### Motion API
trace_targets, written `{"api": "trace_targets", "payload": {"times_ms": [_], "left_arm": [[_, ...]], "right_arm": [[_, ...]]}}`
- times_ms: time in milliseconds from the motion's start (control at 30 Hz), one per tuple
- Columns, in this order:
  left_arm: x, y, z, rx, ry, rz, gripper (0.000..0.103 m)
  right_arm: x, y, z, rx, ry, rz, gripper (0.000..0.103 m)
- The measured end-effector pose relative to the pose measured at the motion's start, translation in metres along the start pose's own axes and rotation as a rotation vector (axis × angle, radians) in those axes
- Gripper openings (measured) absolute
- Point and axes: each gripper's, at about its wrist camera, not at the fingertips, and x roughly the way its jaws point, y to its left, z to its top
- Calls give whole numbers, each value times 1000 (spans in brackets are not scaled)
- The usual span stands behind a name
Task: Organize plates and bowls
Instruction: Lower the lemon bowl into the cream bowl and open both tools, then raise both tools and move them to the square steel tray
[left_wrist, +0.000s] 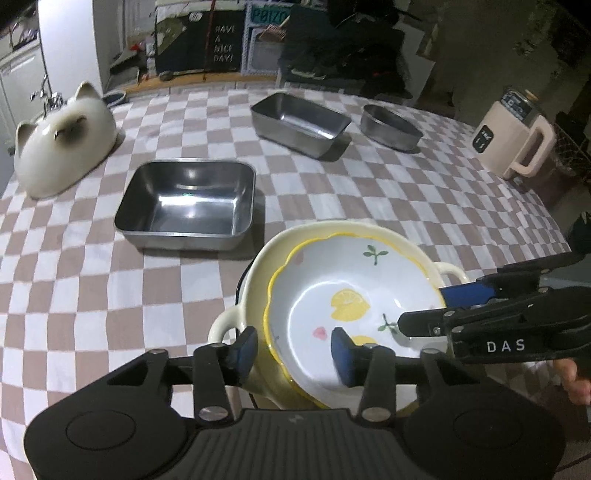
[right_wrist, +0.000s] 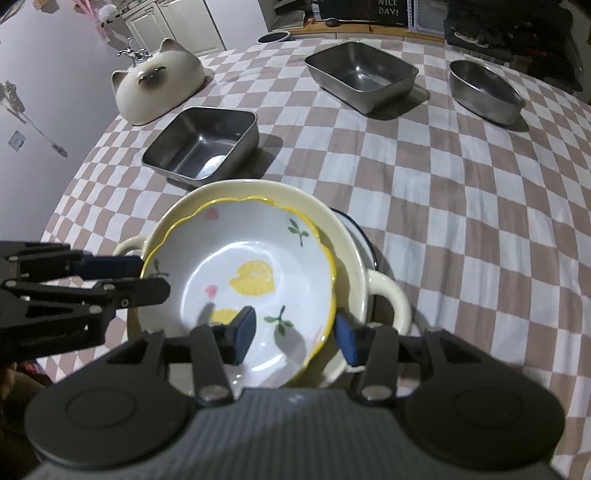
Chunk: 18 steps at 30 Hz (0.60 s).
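The fingers of the left gripper (left_wrist: 293, 349) are apart and not squeezing anything. One blue pad sits outside the bowl rims and the other sits inside the lemon bowl (left_wrist: 351, 314), with the rims in the gap between them. The fingers of the right gripper (right_wrist: 295, 336) are let go too. One pad is over the inside of the lemon bowl and the other is outside its edge, so the rim is between them and not pinched.

The lemon bowl is white with a wavy yellow edge and lemons and little leaves painted on it. It sits tilted inside a cream bowl with two handles (right_wrist: 384, 291). Under that peeks a white dish with a dark rim (right_wrist: 364, 236). The stack rests on the checked tablecloth (right_wrist: 443, 206).

Just past the stack is a square metal tray (left_wrist: 186, 201). To its left is a white cat-shaped dish (left_wrist: 66, 136). Farther back are another metal tray (left_wrist: 299, 123) and an oval metal pan (left_wrist: 389, 125). Far right stands a pale pink jug (left_wrist: 511, 138)
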Motion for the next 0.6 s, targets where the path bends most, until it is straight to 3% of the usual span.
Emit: {"api": "trace_targets", "payload": {"times_ms": [167, 300, 400, 600], "left_arm": [[-5, 2, 2, -5, -20, 9, 48], [-7, 3, 3, -11, -25, 9, 56], [-11, 3, 4, -11, -35, 5, 68], [-29, 7, 12, -19, -130, 30, 97]], "right_arm": [[-13, -2, -3, -4, -42, 11, 62], [-19, -6, -4, 1, -62, 0, 67], [-23, -9, -5, 8, -71, -1, 68], [-38, -12, -6, 15, -139, -11, 84]]}}
